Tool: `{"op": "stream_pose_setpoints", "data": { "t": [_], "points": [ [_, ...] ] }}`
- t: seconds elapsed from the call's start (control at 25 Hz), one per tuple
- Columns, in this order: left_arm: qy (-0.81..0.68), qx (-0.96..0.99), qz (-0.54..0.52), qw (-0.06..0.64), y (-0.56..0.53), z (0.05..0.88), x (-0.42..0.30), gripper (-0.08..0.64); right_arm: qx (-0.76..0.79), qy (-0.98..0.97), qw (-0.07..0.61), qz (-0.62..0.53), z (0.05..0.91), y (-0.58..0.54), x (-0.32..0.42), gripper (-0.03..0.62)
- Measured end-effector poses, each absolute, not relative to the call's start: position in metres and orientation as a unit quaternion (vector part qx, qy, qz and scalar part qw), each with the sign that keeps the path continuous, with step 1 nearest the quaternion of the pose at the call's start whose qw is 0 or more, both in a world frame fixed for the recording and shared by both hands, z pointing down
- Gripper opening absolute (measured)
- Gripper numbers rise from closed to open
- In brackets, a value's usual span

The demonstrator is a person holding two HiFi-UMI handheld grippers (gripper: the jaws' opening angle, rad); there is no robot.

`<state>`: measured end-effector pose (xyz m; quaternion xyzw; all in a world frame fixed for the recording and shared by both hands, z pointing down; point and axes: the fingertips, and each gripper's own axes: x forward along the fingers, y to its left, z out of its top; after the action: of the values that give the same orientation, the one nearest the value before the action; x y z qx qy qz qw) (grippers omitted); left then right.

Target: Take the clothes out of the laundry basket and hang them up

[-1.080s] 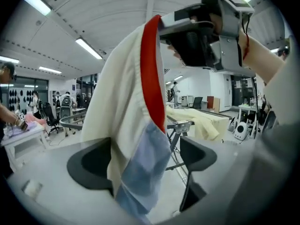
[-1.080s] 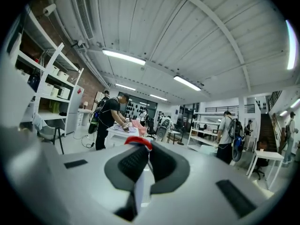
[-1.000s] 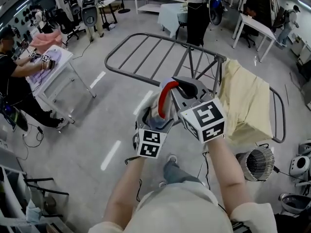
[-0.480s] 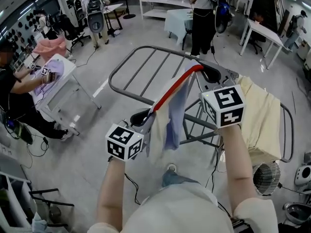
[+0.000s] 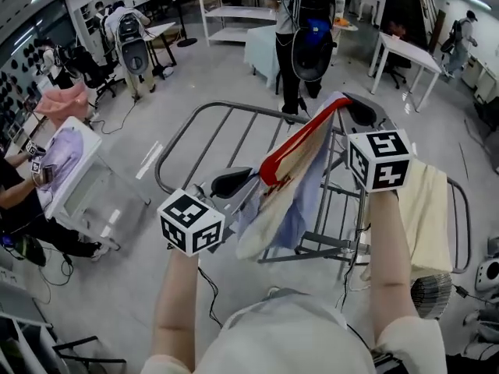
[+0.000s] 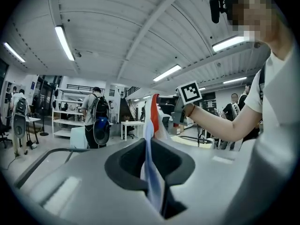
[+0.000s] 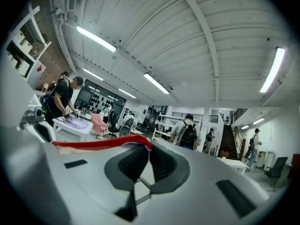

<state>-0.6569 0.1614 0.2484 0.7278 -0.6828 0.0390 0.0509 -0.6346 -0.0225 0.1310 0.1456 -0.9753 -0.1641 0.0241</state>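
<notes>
A garment with a red band (image 5: 300, 139) and pale blue and cream fabric (image 5: 288, 201) hangs stretched between my two grippers, above the grey drying rack (image 5: 210, 115). My left gripper (image 5: 249, 179) holds the lower end; its jaws have just been closing, and in the left gripper view the cloth (image 6: 151, 125) is pinched in that gripper (image 6: 150, 142). My right gripper (image 5: 347, 107) holds the upper end, raised over the rack's middle. In the right gripper view the red band (image 7: 101, 142) runs left out of the shut right gripper (image 7: 144, 149).
A cream cloth (image 5: 433, 209) is draped over the rack's right wing. A person with a backpack (image 5: 308, 29) stands just beyond the rack. At left is a white table (image 5: 74, 185) with a purple garment. A round wire grille (image 5: 433, 293) sits at lower right.
Both grippers have risen and spread apart. The garment, bunched between them a second ago, now hangs stretched along its red band over the rack.
</notes>
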Motion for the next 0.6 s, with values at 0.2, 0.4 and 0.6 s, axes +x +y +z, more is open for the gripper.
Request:
{"op": "stream_pose_setpoints", "data": {
  "t": [0.2,0.4,0.6],
  "points": [
    [-0.682,0.727,0.028,0.069,0.142,0.263,-0.690,0.029,0.170,-0.969,0.049,-0.174,0.151,-0.044,-0.651,0.006],
    [-0.674,0.736,0.037,0.059,0.115,0.250,-0.713,0.026,0.209,-0.957,0.077,-0.187,0.152,-0.084,-0.656,0.006],
    [-0.658,0.750,0.051,0.049,0.101,0.242,-0.750,0.026,0.247,-0.944,0.106,-0.191,0.154,-0.114,-0.688,0.006]
  ]
}}
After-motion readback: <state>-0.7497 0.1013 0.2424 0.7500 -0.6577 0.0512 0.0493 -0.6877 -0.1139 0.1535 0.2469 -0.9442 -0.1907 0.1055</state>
